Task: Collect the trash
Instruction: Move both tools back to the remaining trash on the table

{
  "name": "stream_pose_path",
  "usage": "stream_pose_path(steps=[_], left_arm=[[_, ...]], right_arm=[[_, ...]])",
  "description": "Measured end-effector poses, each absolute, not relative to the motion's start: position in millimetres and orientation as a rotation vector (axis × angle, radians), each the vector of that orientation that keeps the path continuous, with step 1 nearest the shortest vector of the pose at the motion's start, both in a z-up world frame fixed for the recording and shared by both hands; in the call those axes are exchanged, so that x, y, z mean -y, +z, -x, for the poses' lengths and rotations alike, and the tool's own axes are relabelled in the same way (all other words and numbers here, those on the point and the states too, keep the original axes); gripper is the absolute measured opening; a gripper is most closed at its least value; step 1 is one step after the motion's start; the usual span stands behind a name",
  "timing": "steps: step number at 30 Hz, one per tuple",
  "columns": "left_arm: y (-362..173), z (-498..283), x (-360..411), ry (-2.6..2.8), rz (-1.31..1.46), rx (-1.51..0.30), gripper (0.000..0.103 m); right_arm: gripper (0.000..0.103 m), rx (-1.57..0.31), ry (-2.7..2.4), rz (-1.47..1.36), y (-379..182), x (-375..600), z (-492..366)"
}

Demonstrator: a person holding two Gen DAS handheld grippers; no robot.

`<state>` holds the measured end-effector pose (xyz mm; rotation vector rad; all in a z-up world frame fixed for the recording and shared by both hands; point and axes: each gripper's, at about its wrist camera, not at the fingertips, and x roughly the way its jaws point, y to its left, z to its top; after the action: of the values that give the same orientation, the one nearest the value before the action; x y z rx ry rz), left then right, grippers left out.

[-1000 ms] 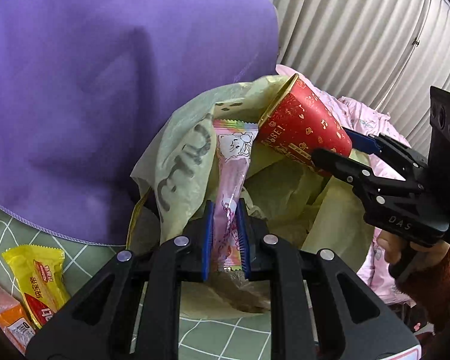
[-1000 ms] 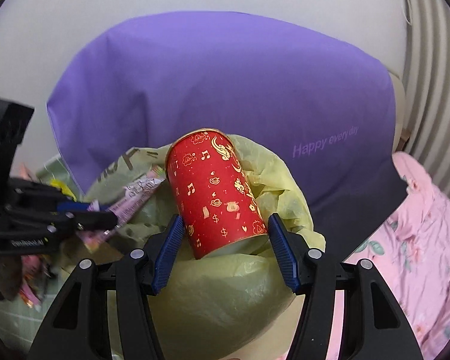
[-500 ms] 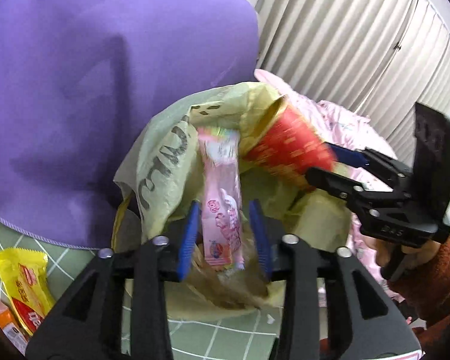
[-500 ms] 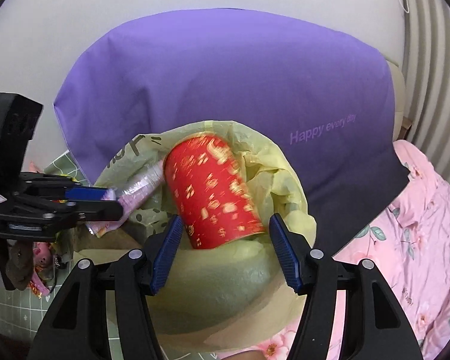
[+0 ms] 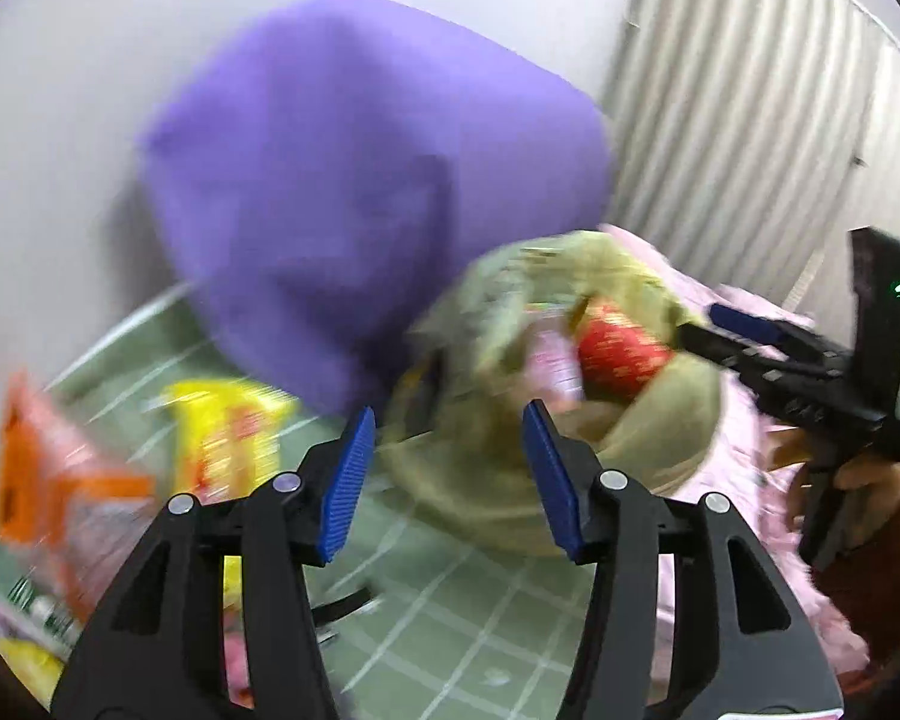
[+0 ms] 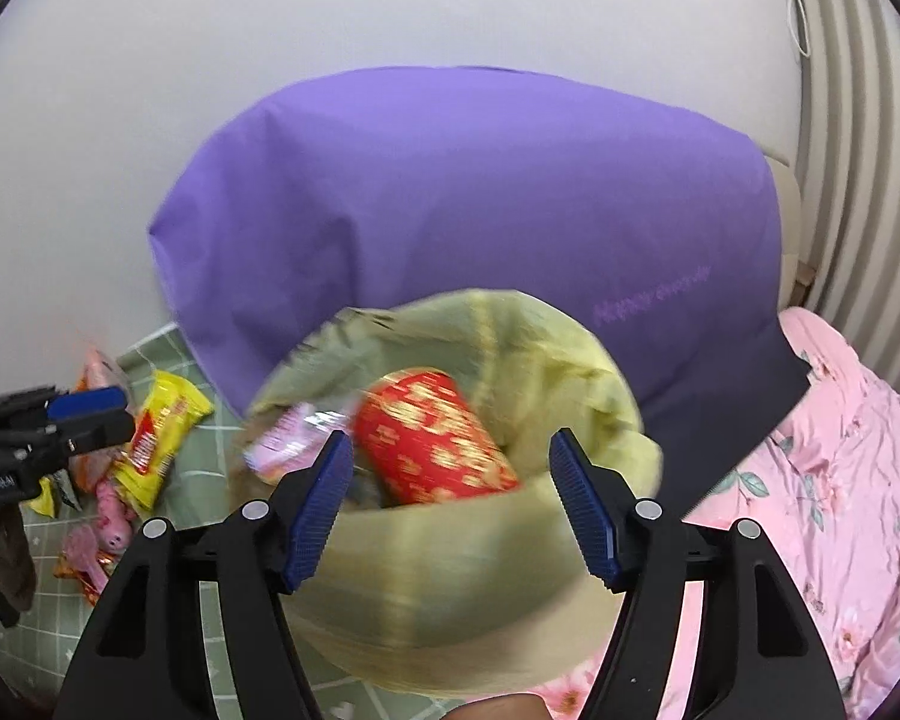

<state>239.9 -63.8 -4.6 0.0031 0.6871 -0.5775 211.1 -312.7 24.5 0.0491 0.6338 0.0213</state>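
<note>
1. Left wrist view: my left gripper (image 5: 447,468) has its jaws spread wide and holds nothing. Past them, slightly right, sits the yellow-green trash bag (image 5: 648,420), and inside its mouth I see the red cup (image 5: 621,354) with the pink wrapper (image 5: 549,360) just left of it. Both lie beyond the blue pads, not between them. The picture is badly smeared, so I take the yellow snack packet (image 5: 222,432) and orange packet (image 5: 54,468) on the green checked cloth (image 5: 450,612) at left to be loose trash. My right gripper (image 5: 726,330) shows at far right, over the bag's edge. A purple cushion (image 5: 354,192) stands behind.

2. Right wrist view: my right gripper (image 6: 450,492) is also wide open and empty. The red cup (image 6: 435,444) lies tilted inside the trash bag (image 6: 492,576), beyond the jaws and between them in line of sight; the pink wrapper (image 6: 288,438) lies just left of it, near the left pad. The left gripper (image 6: 90,408) pokes in at far left above the yellow snack packet (image 6: 159,438).
</note>
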Motion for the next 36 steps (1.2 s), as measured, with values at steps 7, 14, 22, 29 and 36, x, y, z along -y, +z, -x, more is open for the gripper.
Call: stream_pose_path(steps=[7, 14, 22, 29, 36], left_arm=[[-17, -215, -46, -0.287, 0.092, -0.662, 0.049], [-33, -198, -151, -0.011, 0.172, -0.68, 0.049], [-44, -162, -231, 0.186, 0.26, -0.668, 0.05], [-66, -131, -263, 0.302, 0.334, -0.699, 0.051], [-81, -99, -272, 0.359, 0.349, -0.742, 0.051]], right_arm=[[0.065, -0.612, 0.156, -0.064, 26, 256, -221], [0.066, -0.691, 0.307, -0.009, 1, 186, -237], [0.066, -0.697, 0.425, 0.112, -2, 118, -239], [0.066, -0.67, 0.567, 0.248, -10, 38, -244], [0.066, -0.725, 0.734, 0.332, -30, -36, -264]])
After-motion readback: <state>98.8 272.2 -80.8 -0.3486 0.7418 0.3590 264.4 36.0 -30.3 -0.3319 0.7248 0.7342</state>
